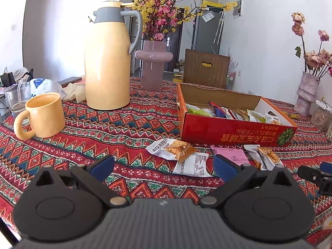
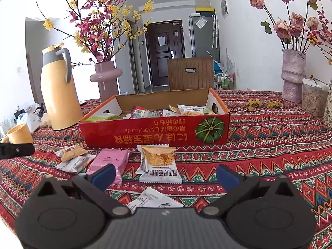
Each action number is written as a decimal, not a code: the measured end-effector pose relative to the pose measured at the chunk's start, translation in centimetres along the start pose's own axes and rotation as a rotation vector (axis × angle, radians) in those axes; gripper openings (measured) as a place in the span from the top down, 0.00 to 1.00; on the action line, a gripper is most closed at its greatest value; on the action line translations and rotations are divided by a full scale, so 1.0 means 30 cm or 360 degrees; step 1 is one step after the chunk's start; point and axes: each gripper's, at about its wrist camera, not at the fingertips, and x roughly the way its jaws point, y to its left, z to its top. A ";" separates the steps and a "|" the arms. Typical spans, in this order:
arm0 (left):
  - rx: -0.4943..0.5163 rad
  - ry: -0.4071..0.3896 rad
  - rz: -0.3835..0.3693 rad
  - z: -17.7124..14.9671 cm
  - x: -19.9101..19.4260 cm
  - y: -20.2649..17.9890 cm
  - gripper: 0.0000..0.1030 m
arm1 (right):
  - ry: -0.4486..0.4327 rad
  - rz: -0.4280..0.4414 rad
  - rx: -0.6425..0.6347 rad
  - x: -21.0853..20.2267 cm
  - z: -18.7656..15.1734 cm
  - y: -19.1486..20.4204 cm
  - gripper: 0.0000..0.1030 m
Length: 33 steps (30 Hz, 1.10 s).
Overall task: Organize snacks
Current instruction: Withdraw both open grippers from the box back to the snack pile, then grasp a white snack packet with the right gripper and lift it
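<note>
Both my grippers spread wide, holding nothing: left gripper [image 1: 164, 167], right gripper [image 2: 166, 175] | loose snack packets [image 2: 158, 162] on tablecloth [image 2: 269, 145] near me | red box [image 2: 154, 134] behind them, part filled

I count one red cardboard box [image 2: 145, 137] on the worktop [image 2: 269, 145], with several snack packets inside, too overlapped to number. In front of it lie five loose packets: one pink [image 2: 111, 161], four white-and-orange [image 2: 158, 164]. There is one yellow thermos [image 1: 108, 62], one yellow mug [image 1: 44, 116], one clear glass [image 1: 15, 98] and two vases [image 2: 292, 74].
</note>
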 end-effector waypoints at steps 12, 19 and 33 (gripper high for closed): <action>0.0007 0.0044 0.0012 -0.033 0.019 0.001 0.00 | 0.0060 0.0039 0.0002 0.021 -0.028 0.012 0.00; 0.0007 0.0057 0.0016 -0.033 0.022 0.003 0.00 | 0.0094 0.0058 -0.0029 0.024 -0.042 0.032 0.00; 0.0021 0.0123 0.0000 -0.055 0.053 -0.018 0.00 | 0.0221 -0.0055 -0.0056 0.107 -0.072 0.083 0.01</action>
